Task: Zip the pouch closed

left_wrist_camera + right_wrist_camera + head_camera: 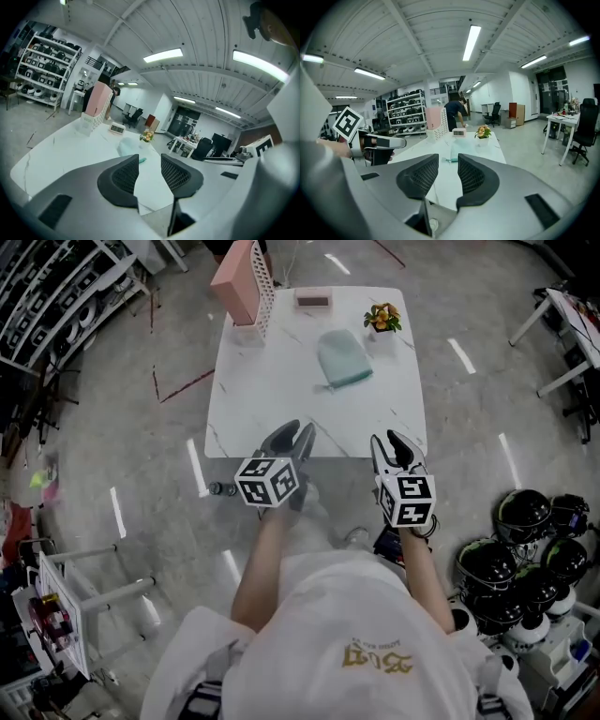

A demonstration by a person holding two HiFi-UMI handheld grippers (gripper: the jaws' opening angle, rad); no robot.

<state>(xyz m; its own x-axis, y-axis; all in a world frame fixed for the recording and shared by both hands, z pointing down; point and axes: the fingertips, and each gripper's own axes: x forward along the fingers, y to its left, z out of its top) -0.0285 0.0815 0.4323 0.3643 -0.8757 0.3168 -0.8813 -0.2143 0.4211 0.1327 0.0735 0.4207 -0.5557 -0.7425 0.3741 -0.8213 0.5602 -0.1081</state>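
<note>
pouch (343, 359), one; one clock (312, 301), seemingly; left gripper (297, 434), right gripper (388, 442)

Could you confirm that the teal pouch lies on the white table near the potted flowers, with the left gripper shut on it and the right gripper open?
Not quite: the left gripper is not shut on the teal pouch. The left gripper view shows its jaws apart and empty, with the pouch lying farther along the table. The rest holds.
</note>
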